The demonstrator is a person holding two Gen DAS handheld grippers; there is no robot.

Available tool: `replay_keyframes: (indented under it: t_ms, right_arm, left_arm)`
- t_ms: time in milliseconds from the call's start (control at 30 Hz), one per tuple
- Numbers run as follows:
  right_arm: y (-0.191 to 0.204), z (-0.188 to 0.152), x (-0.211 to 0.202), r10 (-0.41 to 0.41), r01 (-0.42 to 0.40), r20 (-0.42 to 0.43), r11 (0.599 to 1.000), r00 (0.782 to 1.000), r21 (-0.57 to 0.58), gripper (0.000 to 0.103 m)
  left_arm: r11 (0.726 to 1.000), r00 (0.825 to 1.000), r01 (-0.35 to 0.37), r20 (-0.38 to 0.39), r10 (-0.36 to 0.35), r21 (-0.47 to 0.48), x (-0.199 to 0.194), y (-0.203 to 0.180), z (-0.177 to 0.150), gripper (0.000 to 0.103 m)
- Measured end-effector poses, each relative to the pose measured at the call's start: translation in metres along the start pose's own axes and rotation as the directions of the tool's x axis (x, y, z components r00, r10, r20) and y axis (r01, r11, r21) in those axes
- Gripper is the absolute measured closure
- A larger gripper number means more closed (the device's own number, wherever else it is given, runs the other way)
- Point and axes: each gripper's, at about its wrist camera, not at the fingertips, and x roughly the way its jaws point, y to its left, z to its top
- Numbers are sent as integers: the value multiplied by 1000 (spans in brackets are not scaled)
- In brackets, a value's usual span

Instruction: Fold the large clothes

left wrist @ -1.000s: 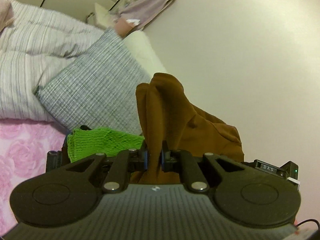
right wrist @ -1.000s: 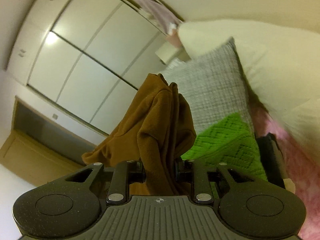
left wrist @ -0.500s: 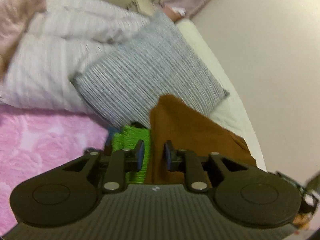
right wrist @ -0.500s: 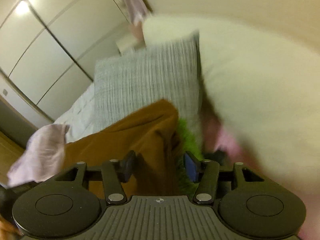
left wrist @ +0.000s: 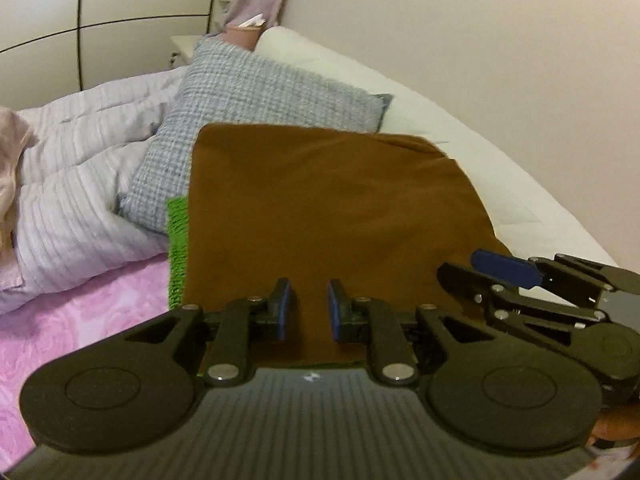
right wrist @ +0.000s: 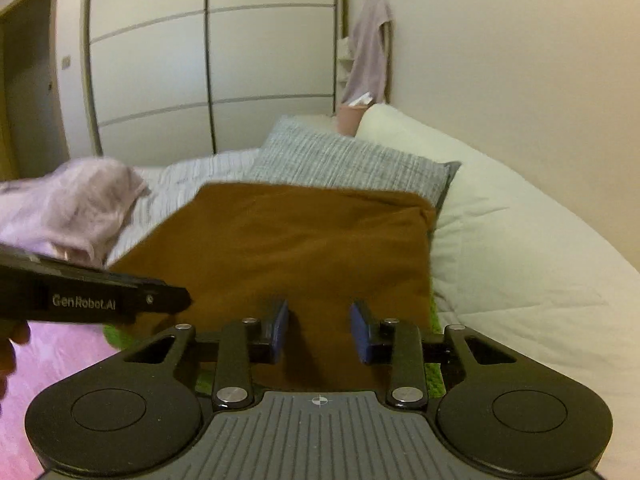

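Far left on the bed, a pale lilac striped duvet [left wrist: 76, 184] lies bunched, with a pink floral sheet [left wrist: 80, 332] below it nearer me. A loose pinkish garment [right wrist: 76, 208] sits heaped on the duvet in the right wrist view. Next comes a grey woven pillow [left wrist: 248, 92], leaning against the white headboard cushion [right wrist: 520, 240]. A thin strip of green knit [left wrist: 177, 248] shows just left of the brown garment [left wrist: 320, 208] and under its edge; the knit also peeks out at the garment's right side in the right wrist view. The brown garment lies flat as a folded rectangle, its far edge resting on the pillow's lower part, its near edge running under my tools. My left gripper [left wrist: 308, 312] sits just above that near edge, fingers parted with a narrow gap and nothing between them; brown cloth shows through the gap, though I cannot tell if the pads touch it. My right gripper [right wrist: 320, 330] hovers at the same near edge, further right, its fingers spread wider than the left pair and holding nothing. Each tool appears in the other's view: the right one at the right rim of the left view, the left one as a dark bar marked GenRobot.AI at the left of the right view. Behind stand wardrobe doors [right wrist: 208, 60], and a mauve cloth [right wrist: 368, 48] hangs by the wall.
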Motion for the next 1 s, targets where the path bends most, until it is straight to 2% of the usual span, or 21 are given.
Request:
replay_keyframes:
  t_ms: [133, 200, 233, 267, 300, 333, 400, 433, 500, 567, 667, 1000]
  right_arm:
    - [0, 11, -8, 12, -11, -36, 1000, 999, 19, 71]
    - [-3, 19, -20, 15, -12, -49, 998, 999, 64, 64]
    - [-5, 22, -29, 27, -23, -43, 996, 999, 91, 59]
    - [-5, 25, -34, 36, -32, -35, 993, 999, 114, 46]
    - [-6, 26, -45, 40, -36, -27, 990, 999, 138, 38]
    - [-6, 27, -55, 42, -38, -24, 988, 999, 152, 37]
    - [-6, 26, -75, 52, -48, -22, 983, 998, 178, 33]
    - [-4, 24, -86, 58, -51, -28, 981, 998, 189, 32]
    - [0, 20, -107, 59, -49, -44, 979, 997, 197, 31]
    - [6, 17, -126, 58, -46, -54, 978, 997, 201, 30]
    - [15, 10, -150, 43, -24, -81, 974, 996, 224, 30]
    - [48, -19, -217, 5, 39, -165, 964, 986, 263, 29]
  left_arm:
    - [1000, 999, -31, -9, 31, -2, -11, -5, 7, 87]
    - [999, 999, -43, -19, 43, -7, -24, -8, 11, 79]
    - [999, 999, -46, -20, 45, -16, -33, -8, 11, 70]
    - [998, 998, -56, -20, 56, -26, -43, -10, 11, 62]
    - [998, 998, -64, -21, 64, -28, -53, -13, 12, 61]
    - [997, 997, -70, -18, 70, -21, -64, -14, 11, 58]
    - [996, 996, -84, -14, 84, 2, -88, -18, 4, 45]
    - [995, 995, -95, -18, 95, 9, -98, -19, 1, 38]
    - [995, 995, -98, -17, 99, 21, -118, -20, -6, 35]
    - [993, 993, -113, -25, 113, 30, -135, -20, -15, 26]
    - [993, 993, -110, -42, 112, 37, -159, -21, -30, 17]
    - [986, 992, -116, -28, 120, 116, -221, -36, -78, 3]
